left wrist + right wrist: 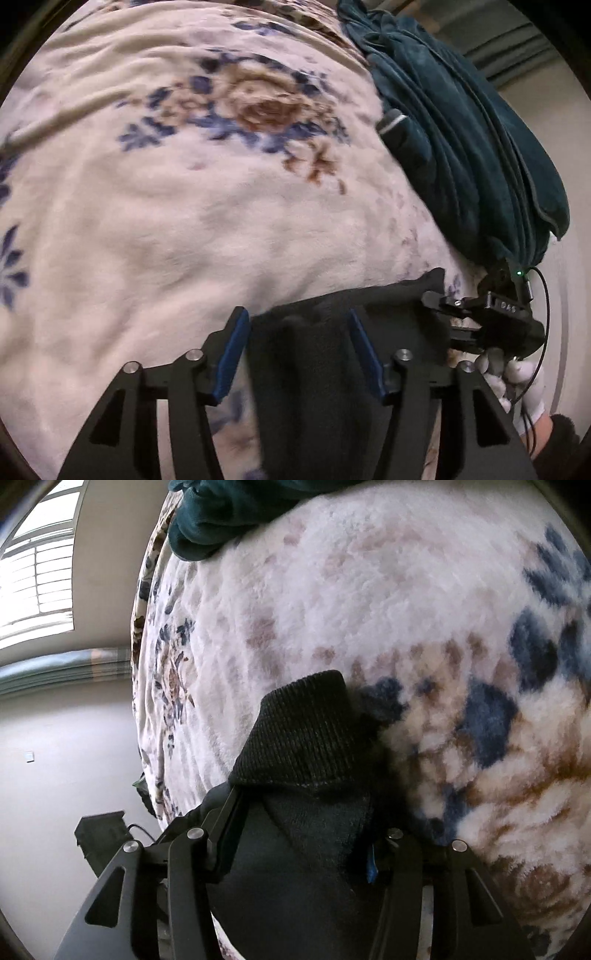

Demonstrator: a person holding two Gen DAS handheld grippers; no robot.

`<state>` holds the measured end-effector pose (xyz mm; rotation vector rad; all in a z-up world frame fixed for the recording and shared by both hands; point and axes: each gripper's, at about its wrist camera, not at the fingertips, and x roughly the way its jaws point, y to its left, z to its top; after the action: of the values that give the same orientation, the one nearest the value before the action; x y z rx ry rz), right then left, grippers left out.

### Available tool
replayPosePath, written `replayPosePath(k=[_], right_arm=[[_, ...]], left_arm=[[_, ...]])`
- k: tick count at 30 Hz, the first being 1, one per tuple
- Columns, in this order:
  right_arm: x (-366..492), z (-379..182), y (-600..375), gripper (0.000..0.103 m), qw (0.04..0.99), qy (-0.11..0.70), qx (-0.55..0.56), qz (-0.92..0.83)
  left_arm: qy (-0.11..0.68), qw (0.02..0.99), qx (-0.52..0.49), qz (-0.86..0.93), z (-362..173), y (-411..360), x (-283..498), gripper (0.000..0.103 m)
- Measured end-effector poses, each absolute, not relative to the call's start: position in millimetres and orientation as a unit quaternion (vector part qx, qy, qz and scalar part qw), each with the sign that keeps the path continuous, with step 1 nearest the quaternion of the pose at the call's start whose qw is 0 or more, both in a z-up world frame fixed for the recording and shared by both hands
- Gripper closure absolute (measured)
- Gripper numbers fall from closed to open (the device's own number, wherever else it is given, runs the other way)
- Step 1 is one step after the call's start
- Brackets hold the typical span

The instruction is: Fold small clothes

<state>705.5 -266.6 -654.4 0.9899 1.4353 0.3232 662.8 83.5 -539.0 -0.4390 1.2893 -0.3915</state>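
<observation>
In the left wrist view, my left gripper (295, 350) hangs low over the floral blanket (184, 221), its blue-padded fingers (231, 354) standing apart with the black sock (314, 369) running up between them. I cannot tell whether the pads touch the cloth. The sock lies flat on the blanket near its lower right edge. Beyond it to the right I see my right gripper (439, 317), held by a white-gloved hand (517, 380), reaching in at the sock's far end. A teal blanket (461, 140) is heaped along the right side, with a small dark device (395, 125) just beside it.

In the right wrist view, my right gripper (299, 823) sits around the sock (303, 746), fingers spread on either side of the ribbed cuff; whether they pinch it I cannot tell. The floral blanket (369, 590) fills the frame, the teal one (214, 520) at the top. A window (37, 565) shows at left.
</observation>
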Motion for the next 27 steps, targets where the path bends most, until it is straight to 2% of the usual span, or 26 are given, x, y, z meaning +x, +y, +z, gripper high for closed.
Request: replayPosePath(k=[1, 3, 6, 9, 10, 11, 12, 13, 15, 17, 20, 24, 27], right_arm=[[705.3, -655.0, -266.7, 0.048, 0.631, 0.627, 0.434, 0.141], [705.4, -656.5, -268.1, 0.048, 0.630, 0.627, 0.437, 0.140], [706.8, -659.1, -266.0, 0.048, 0.628, 0.629, 0.437, 0.136], [709.3, -661.4, -263.7, 0.048, 0.627, 0.634, 0.430, 0.138], [710.1, -662.6, -263.6, 0.048, 0.626, 0.635, 0.430, 0.139], [711.2, -663.2, -262.3, 0.048, 0.626, 0.635, 0.429, 0.142], [710.3, -662.4, -264.0, 0.050, 0.628, 0.633, 0.429, 0.142], [710.4, -661.0, -262.6, 0.052, 0.632, 0.629, 0.429, 0.143], [709.4, -657.4, -260.2, 0.074, 0.642, 0.628, 0.417, 0.140], [706.5, -656.4, -260.6, 0.081, 0.647, 0.624, 0.416, 0.139], [702.9, -649.9, -263.8, 0.079, 0.660, 0.625, 0.400, 0.117], [676.0, -623.9, -276.6, 0.050, 0.669, 0.627, 0.390, 0.086], [634.7, -594.5, -284.4, 0.048, 0.678, 0.625, 0.376, 0.090]], left_arm=[[0.594, 0.754, -0.213, -0.181, -544.6, 87.0, 662.3, 0.039], [0.619, 0.724, -0.235, -0.193, -567.8, 86.8, 663.9, 0.038], [0.610, 0.722, -0.251, -0.210, -578.0, 80.8, 667.7, 0.019], [0.603, 0.723, -0.263, -0.211, -575.0, 74.3, 673.4, 0.017], [0.590, 0.728, -0.267, -0.225, -571.4, 70.4, 673.9, 0.036], [0.586, 0.731, -0.263, -0.231, -568.4, 66.5, 674.0, 0.061], [0.589, 0.733, -0.243, -0.237, -566.4, 58.8, 674.6, 0.083], [0.583, 0.740, -0.229, -0.243, -563.3, 53.3, 673.4, 0.083], [0.569, 0.758, -0.199, -0.249, -554.7, 47.7, 669.8, 0.084], [0.566, 0.757, -0.207, -0.254, -552.0, 49.6, 669.3, 0.084], [0.593, 0.738, -0.230, -0.225, -560.2, 63.3, 672.1, 0.071], [0.587, 0.737, -0.261, -0.211, -536.6, 83.3, 644.4, 0.058], [0.571, 0.746, -0.266, -0.215, -503.6, 98.5, 609.5, 0.054]])
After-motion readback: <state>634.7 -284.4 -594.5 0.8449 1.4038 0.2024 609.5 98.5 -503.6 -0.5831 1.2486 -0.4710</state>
